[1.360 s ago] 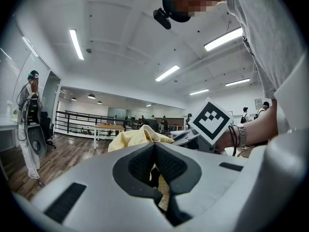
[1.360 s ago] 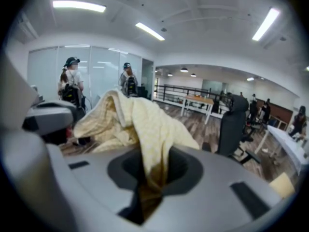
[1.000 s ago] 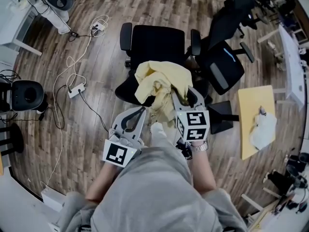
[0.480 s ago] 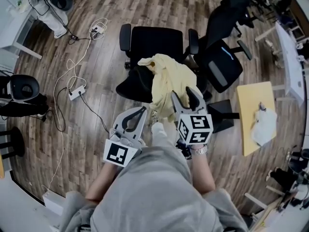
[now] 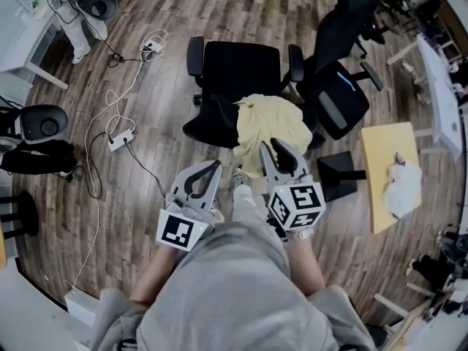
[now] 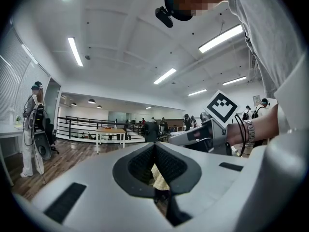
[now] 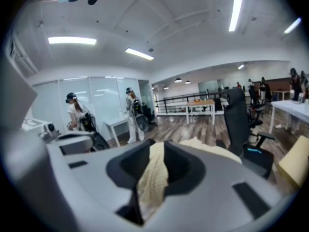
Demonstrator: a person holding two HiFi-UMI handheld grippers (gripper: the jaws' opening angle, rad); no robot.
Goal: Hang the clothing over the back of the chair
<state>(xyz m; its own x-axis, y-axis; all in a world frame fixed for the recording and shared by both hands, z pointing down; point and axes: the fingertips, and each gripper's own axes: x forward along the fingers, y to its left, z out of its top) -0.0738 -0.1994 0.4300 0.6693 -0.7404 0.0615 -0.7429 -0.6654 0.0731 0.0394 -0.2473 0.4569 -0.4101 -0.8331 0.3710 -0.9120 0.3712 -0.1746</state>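
A pale yellow garment (image 5: 274,126) hangs over the near back of a black office chair (image 5: 238,68), on its right side. My right gripper (image 5: 276,153) reaches to the garment's near edge. Its jaws have just been closing, and in the right gripper view (image 7: 155,144) a fold of the yellow cloth (image 7: 152,178) is pinched between them. My left gripper (image 5: 217,165) hovers to the left of the garment, shut and holding nothing. In the left gripper view (image 6: 154,144) its tips meet, and a scrap of the garment (image 6: 159,180) shows beyond them.
A second black chair (image 5: 340,104) stands close on the right. Further right, a yellow table (image 5: 384,174) carries a white cloth (image 5: 402,189). Cables and a power strip (image 5: 121,137) lie on the wood floor at left, near a black stool (image 5: 40,123). People stand in the distance.
The garment went from a bunch over the seat to a drape over the chair back, shifting right and nearer. The right gripper drew back towards the person, and its jaws narrowed onto the cloth.
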